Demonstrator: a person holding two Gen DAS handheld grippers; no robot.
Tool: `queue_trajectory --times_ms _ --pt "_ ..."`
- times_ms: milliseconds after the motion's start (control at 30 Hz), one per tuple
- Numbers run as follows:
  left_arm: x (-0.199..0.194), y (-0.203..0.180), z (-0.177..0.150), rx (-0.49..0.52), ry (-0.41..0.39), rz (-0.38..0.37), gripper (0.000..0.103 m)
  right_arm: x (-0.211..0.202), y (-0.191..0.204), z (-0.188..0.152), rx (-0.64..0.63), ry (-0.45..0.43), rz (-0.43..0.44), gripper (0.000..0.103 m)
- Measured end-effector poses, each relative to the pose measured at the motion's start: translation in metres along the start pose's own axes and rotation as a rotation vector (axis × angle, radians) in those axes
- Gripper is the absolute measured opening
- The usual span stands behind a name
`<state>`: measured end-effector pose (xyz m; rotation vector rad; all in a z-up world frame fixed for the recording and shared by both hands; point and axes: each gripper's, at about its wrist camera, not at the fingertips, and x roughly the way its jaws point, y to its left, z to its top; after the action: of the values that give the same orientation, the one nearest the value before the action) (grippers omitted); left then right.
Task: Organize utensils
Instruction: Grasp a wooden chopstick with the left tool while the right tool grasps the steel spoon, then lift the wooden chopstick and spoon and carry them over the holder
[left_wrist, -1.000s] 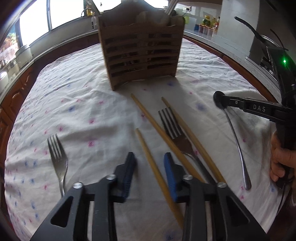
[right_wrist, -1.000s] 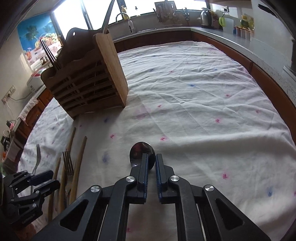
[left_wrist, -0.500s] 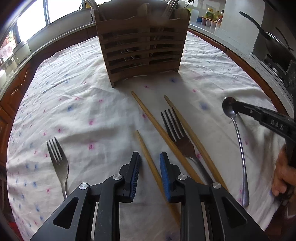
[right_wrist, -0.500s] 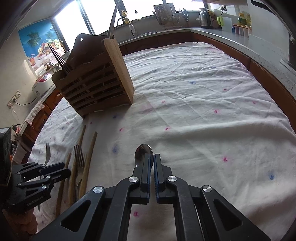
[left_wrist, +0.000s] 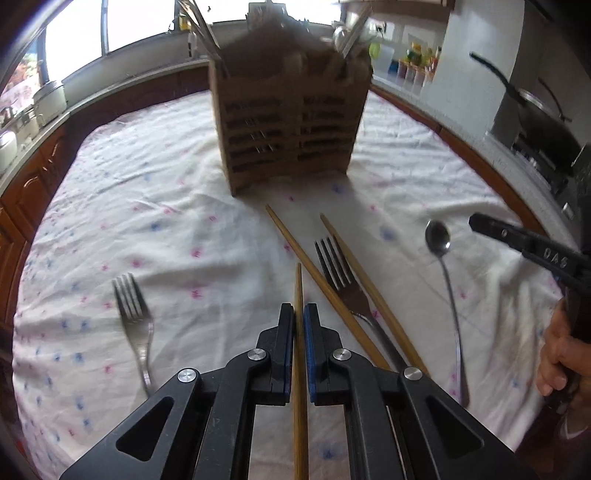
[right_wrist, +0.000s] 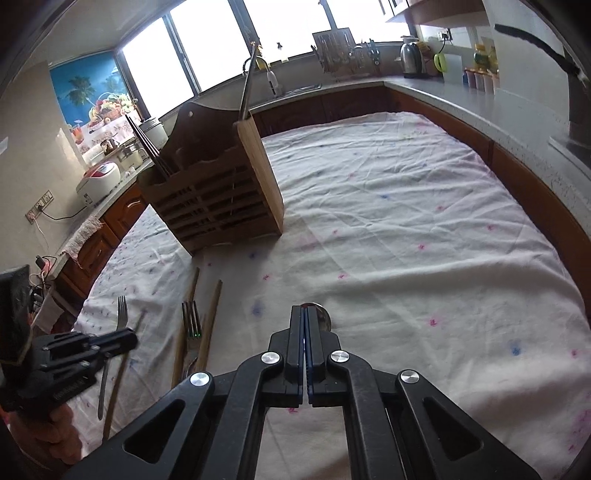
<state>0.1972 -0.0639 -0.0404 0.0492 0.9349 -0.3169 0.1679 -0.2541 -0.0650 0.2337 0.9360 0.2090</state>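
Presently the left gripper has its blue-padded fingers clamped on a slender tan wooden chopstick, which runs straight between them and points toward the slatted brown wooden utensil holder standing farther back on the surface. The right gripper shows its fingers pressed together with nothing visibly between them; the long-handled steel spoon lies just beside its tip, apparently free on the cloth.

Handling judgement: the chopstick is light, stiff and smooth, so it may pivot or slip if held near one end; a hold near mid-length seems soundest. The spoon's thin handle lies flat against soft cloth and will likely be awkward to pinch; the neck below the bowl looks the better place.

Remaining on the cloth: two more wooden chopsticks flanking a steel fork, and a second steel fork well apart to the left. The holder already contains several utensils.

Surface: covered by a wrinkled white cloth with pink and blue flecks. Room: a kitchen with brown cabinets, a grey counter bearing a kettle and a rice cooker, and bright windows behind
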Motion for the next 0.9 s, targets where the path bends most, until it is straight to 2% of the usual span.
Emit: queue_trajectory --times_ms 33,67,133,167,200,233,467,533,567,600,733,900 --pt "-0.006 0.002 0.000 -0.009 -0.013 -0.006 0.004 0.001 -0.001 0.001 0.002 0.001 0.001 0.002" --pt "-0.012 0.005 -0.001 -0.019 -0.027 -0.013 0.004 0.002 -0.003 0.001 0.011 0.002 0.006 0.008" --pt "-0.023 0.008 -0.001 -0.030 -0.048 -0.021 0.004 0.008 -0.010 0.002 0.028 0.016 0.001 0.021" --pt "-0.028 0.009 -0.002 -0.034 -0.056 -0.023 0.004 0.011 -0.012 0.002 0.028 0.020 0.002 0.032" --pt "-0.033 0.011 -0.003 -0.039 -0.065 -0.027 0.004 0.013 -0.013 0.001 0.024 0.024 -0.005 0.039" --pt "-0.037 0.012 -0.005 -0.044 -0.072 -0.033 0.004 0.019 -0.014 0.001 0.017 0.034 -0.015 0.039" --pt "-0.045 0.018 -0.009 -0.067 -0.079 -0.045 0.004 0.053 -0.009 -0.002 -0.029 0.137 0.026 0.038" --pt "-0.046 0.019 -0.008 -0.073 -0.079 -0.045 0.004 0.053 -0.005 -0.003 -0.053 0.136 0.023 0.016" --pt "-0.046 0.020 -0.008 -0.077 -0.078 -0.046 0.004 0.053 -0.005 -0.003 -0.052 0.136 0.029 0.007" --pt "-0.046 0.020 -0.007 -0.081 -0.078 -0.048 0.004 0.051 -0.006 -0.002 -0.043 0.130 0.042 0.004" --pt "-0.048 0.021 -0.006 -0.084 -0.083 -0.048 0.004 0.037 -0.006 0.000 -0.022 0.093 0.054 0.002" --pt "-0.059 0.023 -0.005 -0.094 -0.113 -0.059 0.004 0.003 0.002 0.005 -0.036 -0.004 0.044 0.002"
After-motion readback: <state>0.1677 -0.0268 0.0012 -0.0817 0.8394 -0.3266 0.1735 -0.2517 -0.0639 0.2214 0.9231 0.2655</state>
